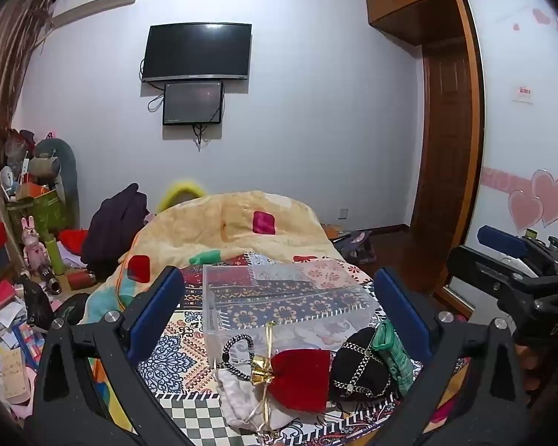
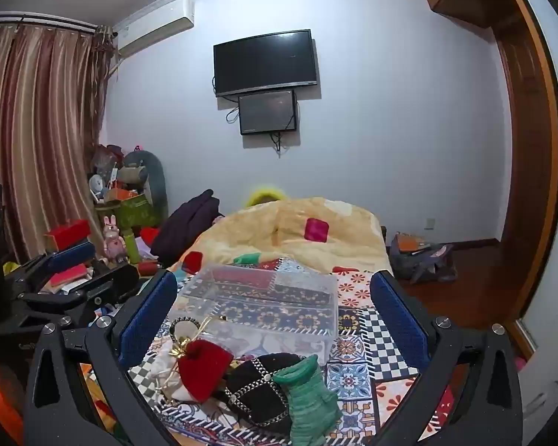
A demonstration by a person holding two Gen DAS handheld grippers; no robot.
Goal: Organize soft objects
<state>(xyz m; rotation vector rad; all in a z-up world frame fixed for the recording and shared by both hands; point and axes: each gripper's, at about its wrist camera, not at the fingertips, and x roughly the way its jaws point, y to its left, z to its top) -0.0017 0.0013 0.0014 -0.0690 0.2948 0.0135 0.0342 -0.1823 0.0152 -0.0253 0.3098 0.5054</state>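
A pile of soft things lies on the patterned bedspread: a red velvet pouch (image 1: 301, 379) with a gold ribbon, a white cloth pouch (image 1: 238, 394), a black pouch with chain trim (image 1: 357, 368), a green knitted piece (image 1: 392, 353) and a black-and-white hair band (image 1: 236, 353). A clear plastic box (image 1: 279, 297) stands just behind them. My left gripper (image 1: 279, 304) is open and empty above the pile. My right gripper (image 2: 273, 308) is open and empty; below it lie the red pouch (image 2: 204, 368), black pouch (image 2: 256, 390) and green piece (image 2: 310, 397), with the box (image 2: 260, 304) behind.
A yellow quilt (image 1: 234, 223) is bunched at the bed's far end. Clutter, boxes and a toy rabbit (image 1: 33, 245) crowd the floor at left. A wooden wardrobe and door (image 1: 446, 130) stand at right. Two screens (image 1: 195, 52) hang on the far wall.
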